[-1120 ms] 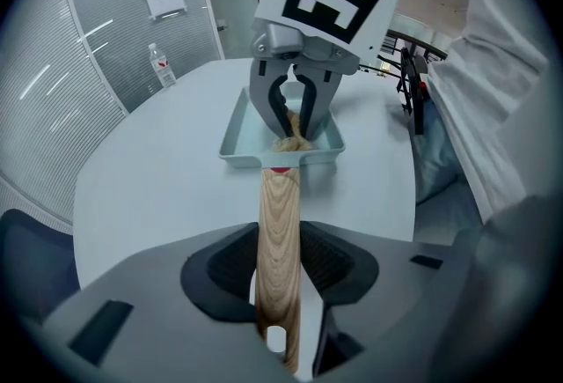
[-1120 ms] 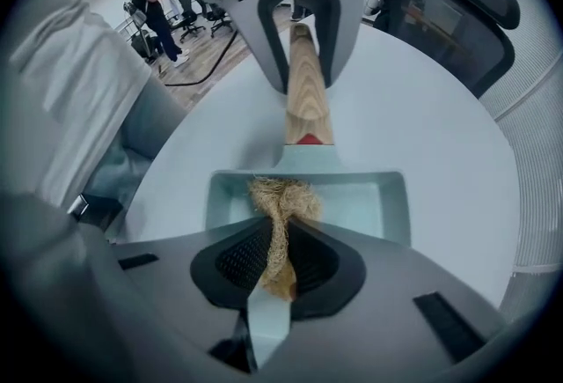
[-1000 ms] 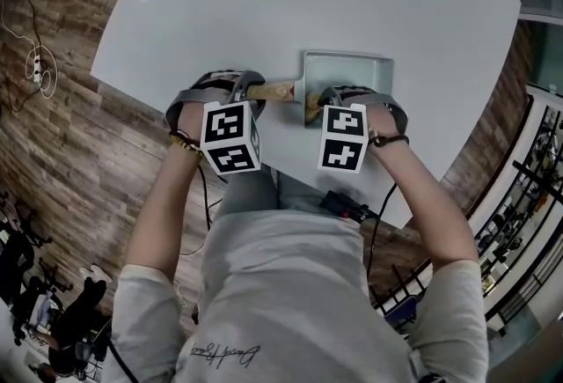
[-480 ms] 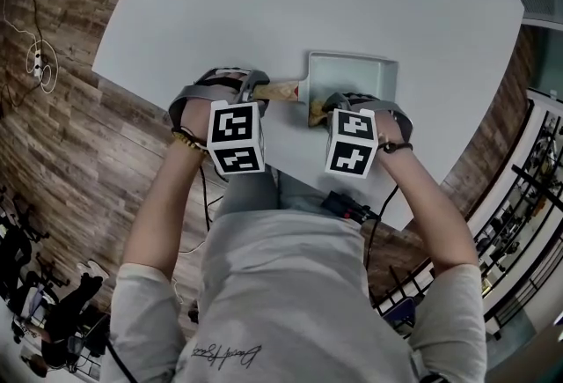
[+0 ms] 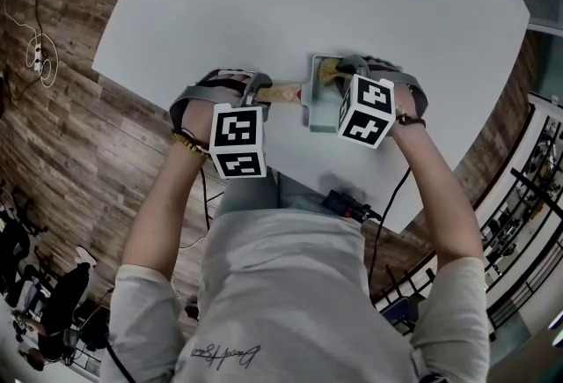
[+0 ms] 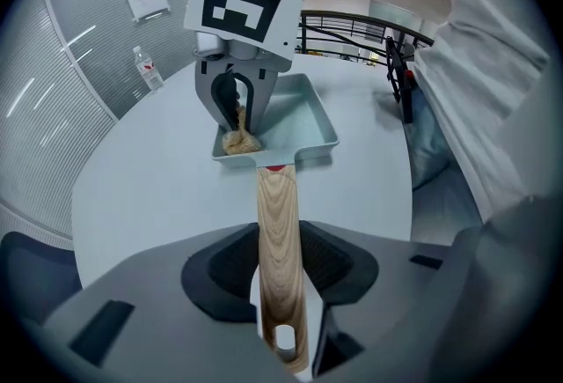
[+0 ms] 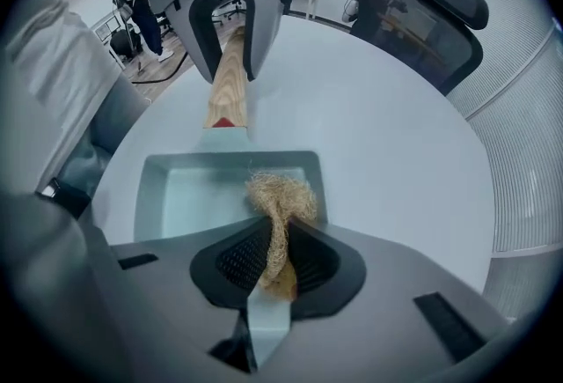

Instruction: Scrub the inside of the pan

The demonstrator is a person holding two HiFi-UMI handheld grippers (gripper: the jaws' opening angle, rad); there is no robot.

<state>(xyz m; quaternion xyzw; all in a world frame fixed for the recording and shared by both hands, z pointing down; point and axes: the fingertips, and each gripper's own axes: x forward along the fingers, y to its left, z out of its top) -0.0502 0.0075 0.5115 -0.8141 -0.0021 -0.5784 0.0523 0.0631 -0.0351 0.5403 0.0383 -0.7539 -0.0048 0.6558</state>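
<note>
A pale green rectangular pan (image 5: 318, 113) with a wooden handle (image 5: 280, 93) lies on the white table (image 5: 264, 3). My left gripper (image 5: 255, 91) is shut on the handle (image 6: 279, 232), which runs between its pads. My right gripper (image 5: 339, 71) points down into the pan and is shut on a tan fibrous scrubber (image 5: 329, 69). In the right gripper view the scrubber (image 7: 281, 201) rests against the pan's wall, at the corner on the handle's side and far from me. In the left gripper view the pan's floor (image 6: 303, 117) is bare to the right of the scrubber (image 6: 237, 142). The right gripper hides much of the pan in the head view.
The pan sits close to the table's near edge, by my body. A small bottle (image 6: 148, 69) stands at the far side of the table. A black office chair (image 7: 422, 11) is beyond the table, and a dark railing (image 6: 369, 25) runs behind.
My right gripper has carried the scrubber from the pan's near side to its far side, away from me. The left gripper and the handle have stayed put.
</note>
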